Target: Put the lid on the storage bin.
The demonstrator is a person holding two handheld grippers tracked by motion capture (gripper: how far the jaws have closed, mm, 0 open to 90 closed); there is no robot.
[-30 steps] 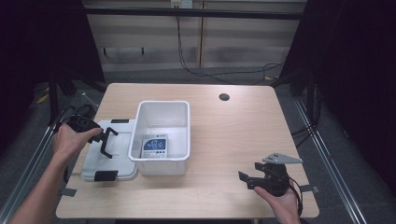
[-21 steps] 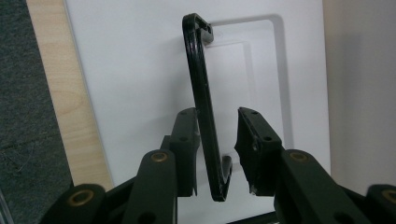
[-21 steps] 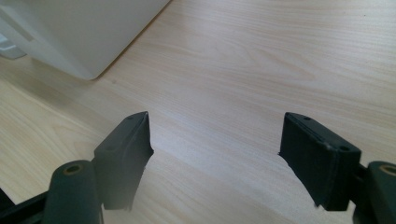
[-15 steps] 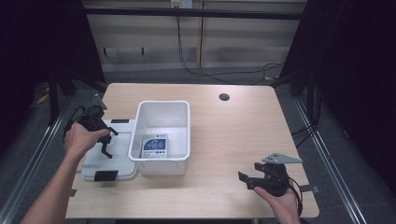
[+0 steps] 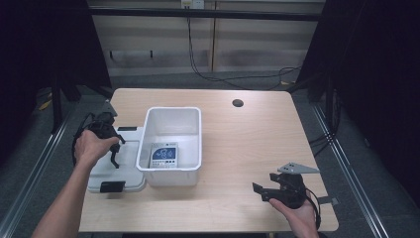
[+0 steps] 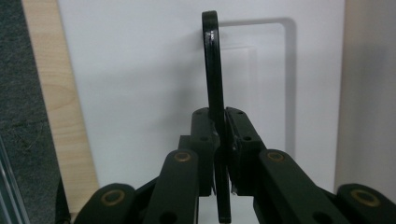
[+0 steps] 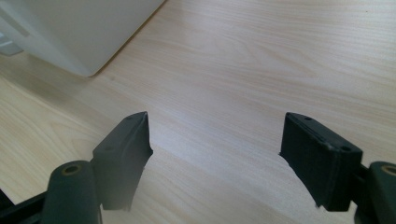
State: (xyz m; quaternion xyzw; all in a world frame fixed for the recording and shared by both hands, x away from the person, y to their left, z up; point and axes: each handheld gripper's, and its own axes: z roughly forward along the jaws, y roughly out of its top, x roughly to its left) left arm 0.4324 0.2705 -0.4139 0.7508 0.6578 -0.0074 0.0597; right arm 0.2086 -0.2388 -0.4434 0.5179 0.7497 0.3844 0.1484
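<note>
In the high view the left claw [image 5: 115, 148] sits at the left of the frame, over a white lid [image 5: 106, 173] that lies flat on the table [image 5: 247, 134], touching the left wall of a white bin [image 5: 171, 115]. The left claw's jaws have just been closing, and in the left gripper view the left claw [image 6: 219, 135] is clamped on the lid's black handle [image 6: 212, 70], a thin upright strip that runs up the middle of the frame with both pads pressed against its sides. The white lid [image 6: 140, 84] spreads behind the handle, with a strip of the table [image 6: 56, 93] along the left edge of that frame. A black latch [image 5: 112, 187] shows on the lid's lower edge in the high view. Inside the bin, near its lower wall, lies a small blue and white packet [image 5: 165, 154]

The right claw [image 5: 262, 191] rests at the lower right of the high view, well apart from the bin, pointing left. In the right gripper view the right claw [image 7: 215, 140] stands apart with nothing between the jaws but bare table [image 7: 261, 70], and a corner of the bin [image 7: 74, 32] sits in the upper left of that frame
</note>
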